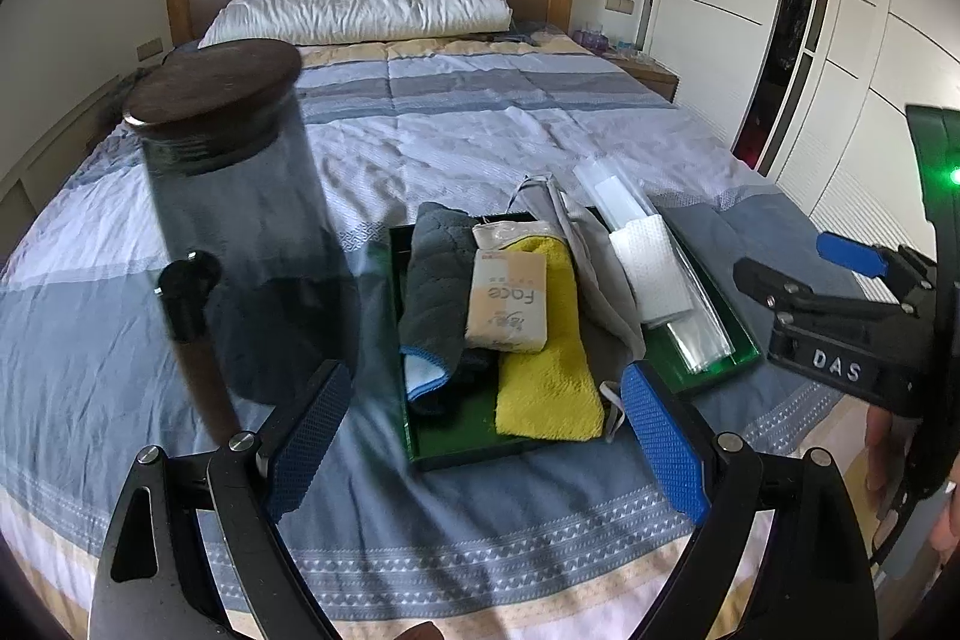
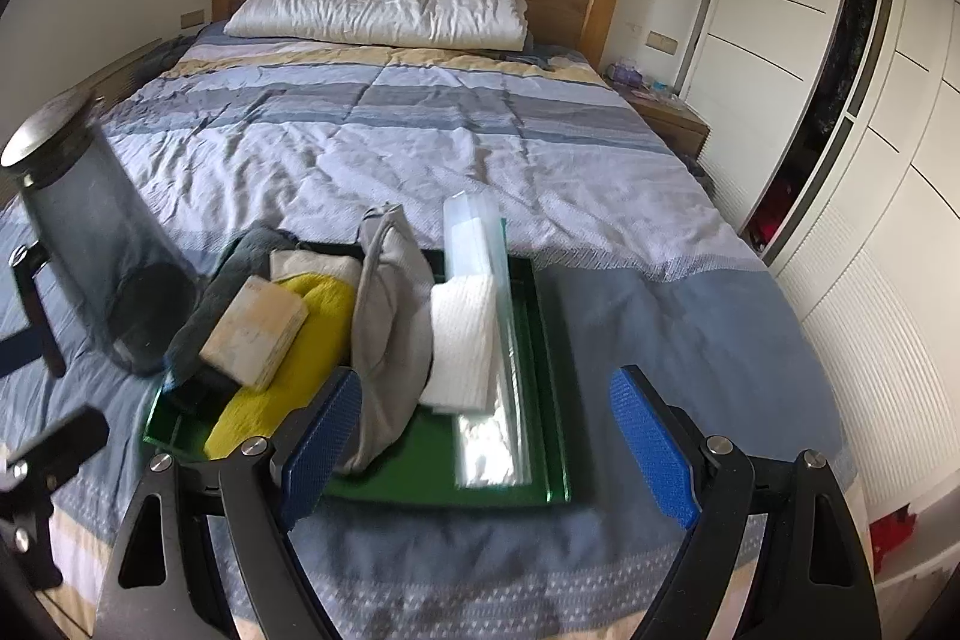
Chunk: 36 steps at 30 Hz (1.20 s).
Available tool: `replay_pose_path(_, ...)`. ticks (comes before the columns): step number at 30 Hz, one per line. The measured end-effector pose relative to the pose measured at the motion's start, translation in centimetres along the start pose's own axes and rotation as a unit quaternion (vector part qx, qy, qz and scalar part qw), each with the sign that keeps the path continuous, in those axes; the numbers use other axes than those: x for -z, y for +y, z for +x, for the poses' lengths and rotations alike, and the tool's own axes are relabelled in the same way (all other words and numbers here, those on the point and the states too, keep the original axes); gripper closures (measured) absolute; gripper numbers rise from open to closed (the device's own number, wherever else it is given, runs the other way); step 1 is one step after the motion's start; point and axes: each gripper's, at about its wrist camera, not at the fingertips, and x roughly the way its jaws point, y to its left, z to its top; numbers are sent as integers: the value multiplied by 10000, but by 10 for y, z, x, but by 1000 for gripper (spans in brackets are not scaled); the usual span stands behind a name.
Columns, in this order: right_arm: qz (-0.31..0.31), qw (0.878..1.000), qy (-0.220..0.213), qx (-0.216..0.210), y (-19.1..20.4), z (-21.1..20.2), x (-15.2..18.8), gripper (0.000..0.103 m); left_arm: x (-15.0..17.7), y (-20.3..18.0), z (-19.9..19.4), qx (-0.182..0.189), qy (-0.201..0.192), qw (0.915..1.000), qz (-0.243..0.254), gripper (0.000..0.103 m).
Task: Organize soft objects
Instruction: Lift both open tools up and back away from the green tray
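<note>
Green tray: the tray sits lower centre in both views on the striped bedspread, holding every soft item.
Soft things: grey towel, yellow cloth with a tissue pack on top, pale grey fabric piece, white folded wipe over clear plastic sleeves.
Progress: judged early; the items lie heaped and overlapping in the tray, none set out or sorted, so the organizing is nearly all left.
Left gripper: left gripper, fingers wide apart, nothing between them, hanging short of the tray's near edge.
Right gripper: right gripper, also spread and empty, over the tray's near right part.
Jar: a smoked glass jar with a dark lid stands at the left, beside the tray.
Left view only: the printing on the tissue pack, the towel's blue trim, the right gripper seen from the side at the right edge.
Right view only: the tray's bare green floor at lower right, and the sleeves' full length.
</note>
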Motion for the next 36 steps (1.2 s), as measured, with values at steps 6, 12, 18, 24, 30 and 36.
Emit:
replay_pose_path(6, -1, 9999, -53, -116, 12, -28, 15, 17, 8, 14, -15, -48, -75, 10000, -22, 15)
replay_pose_path(12, -13, 9997, -119, -229, 29, -54, 31, 17, 17, 32, -32, -65, -167, 9998, -46, 15)
replay_pose_path(18, 12, 9989, -165, -440, 51, -81, 44, 17, 25, 49, -47, -96, -217, 9997, -64, 15)
replay_pose_path(24, -71, 9981, -221, -568, 75, -105, 53, 17, 37, 70, -64, -259, -257, 9993, -46, 15)
replay_pose_path(30, -228, 9970, -212, -714, 105, -128, 65, 17, 52, 86, -84, -341, -267, 9991, 11, 15)
replay_pose_path(36, -278, 9958, -227, -838, 127, -154, 73, 17, 67, 102, -109, -334, -336, 9989, -68, 14)
